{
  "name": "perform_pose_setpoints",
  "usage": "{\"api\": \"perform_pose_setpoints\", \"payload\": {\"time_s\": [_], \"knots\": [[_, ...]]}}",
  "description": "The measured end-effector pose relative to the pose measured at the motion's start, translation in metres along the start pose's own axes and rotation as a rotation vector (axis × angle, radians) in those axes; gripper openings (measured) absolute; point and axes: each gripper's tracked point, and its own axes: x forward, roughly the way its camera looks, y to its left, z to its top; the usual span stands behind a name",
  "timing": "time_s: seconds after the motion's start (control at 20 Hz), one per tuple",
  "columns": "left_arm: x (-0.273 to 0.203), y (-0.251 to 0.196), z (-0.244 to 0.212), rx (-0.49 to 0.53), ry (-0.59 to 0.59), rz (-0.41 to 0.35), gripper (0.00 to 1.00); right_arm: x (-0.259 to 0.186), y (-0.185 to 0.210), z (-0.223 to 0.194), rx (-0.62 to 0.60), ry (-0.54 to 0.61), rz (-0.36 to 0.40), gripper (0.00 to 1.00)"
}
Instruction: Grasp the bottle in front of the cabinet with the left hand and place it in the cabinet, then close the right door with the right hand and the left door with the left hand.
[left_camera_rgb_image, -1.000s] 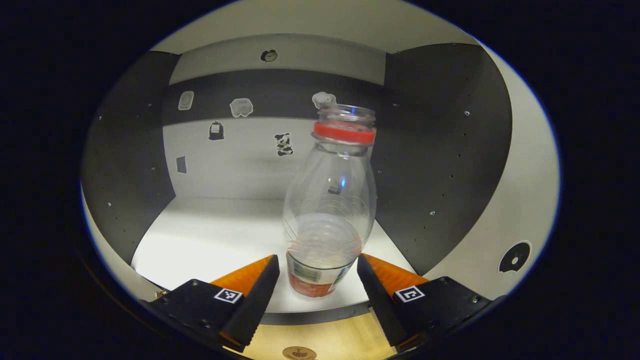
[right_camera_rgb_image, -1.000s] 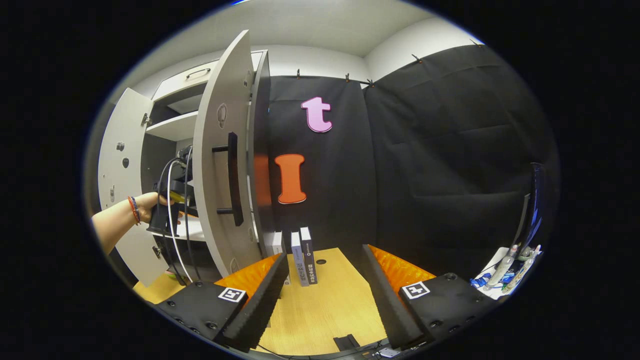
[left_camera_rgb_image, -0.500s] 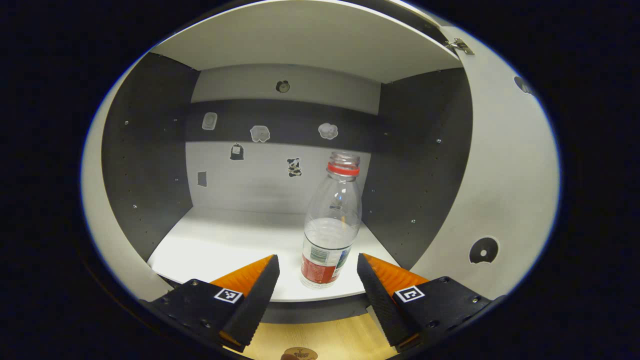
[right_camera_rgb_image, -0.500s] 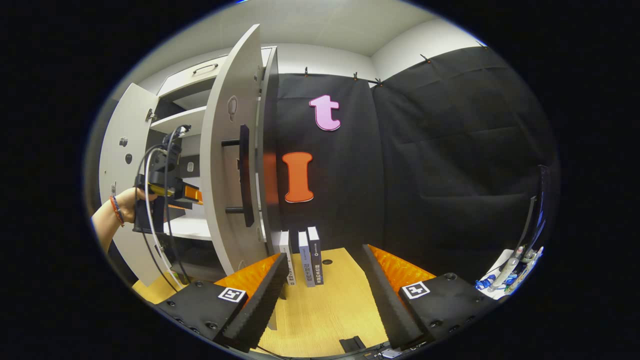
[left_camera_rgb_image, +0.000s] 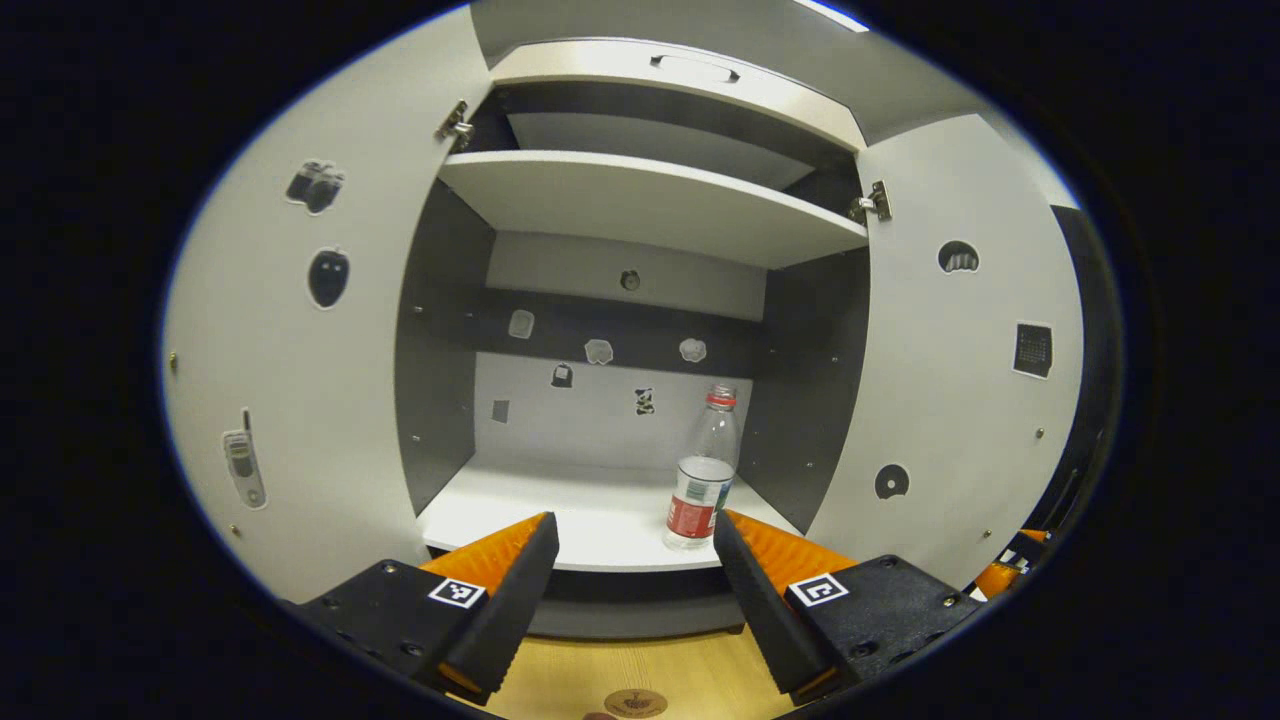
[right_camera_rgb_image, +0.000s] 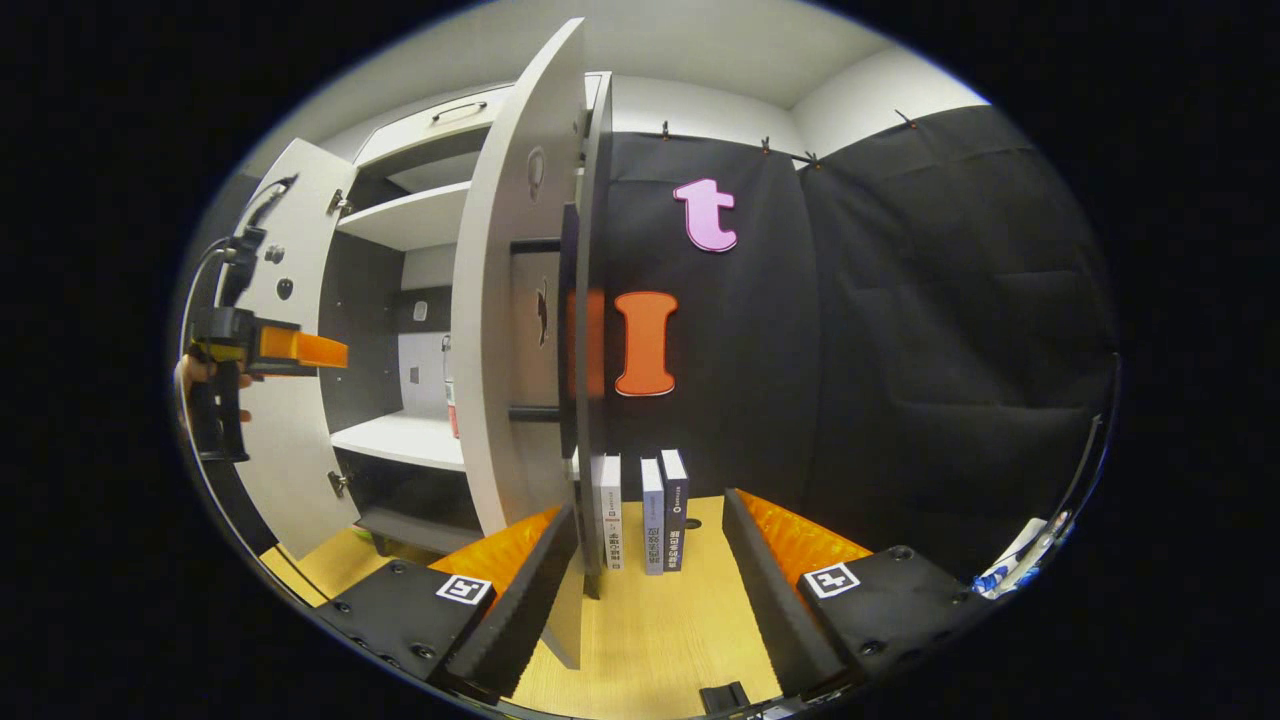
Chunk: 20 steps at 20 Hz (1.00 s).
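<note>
A clear bottle (left_camera_rgb_image: 702, 472) with a red neck ring and red label stands upright on the cabinet's lower shelf (left_camera_rgb_image: 560, 505), near its right wall. My left gripper (left_camera_rgb_image: 633, 572) is open, back in front of the cabinet and apart from the bottle. Both doors stand open: the left door (left_camera_rgb_image: 300, 330) and the right door (left_camera_rgb_image: 950, 370). In the right gripper view, the right door (right_camera_rgb_image: 510, 330) is seen nearly edge-on with its dark handle (right_camera_rgb_image: 566, 330), close ahead of my open right gripper (right_camera_rgb_image: 650, 585). The left gripper (right_camera_rgb_image: 255, 350), in a hand, is at far left.
An upper shelf (left_camera_rgb_image: 640, 200) and a drawer with a handle (left_camera_rgb_image: 695, 70) sit above. Three books (right_camera_rgb_image: 645, 510) stand on the wooden tabletop (right_camera_rgb_image: 650, 640) to the right of the cabinet. Small items (right_camera_rgb_image: 1020, 560) lie at the far right edge.
My left gripper has pulled back out of the cabinet, leaving the bottle standing on the shelf. My right gripper has moved closer to the right door's edge.
</note>
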Motion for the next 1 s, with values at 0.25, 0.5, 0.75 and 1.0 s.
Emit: {"api": "perform_pose_setpoints", "payload": {"time_s": [0.25,0.5,0.75,1.0], "knots": [[-0.061,0.047,-0.004,0.007,-0.037,0.058,0.95,0.004,0.014,-0.005,-0.04,0.006,-0.034,0.97],[-0.095,0.081,-0.008,-0.019,-0.052,0.075,0.95,0.001,0.018,-0.002,-0.097,-0.015,-0.09,1.0],[-0.104,0.1,-0.016,-0.051,-0.057,0.056,0.95,-0.001,0.035,-0.002,-0.064,-0.015,-0.113,0.92],[-0.113,0.112,-0.013,-0.051,-0.069,0.046,0.96,0.001,0.078,-0.002,-0.071,-0.022,-0.056,0.92]]}}
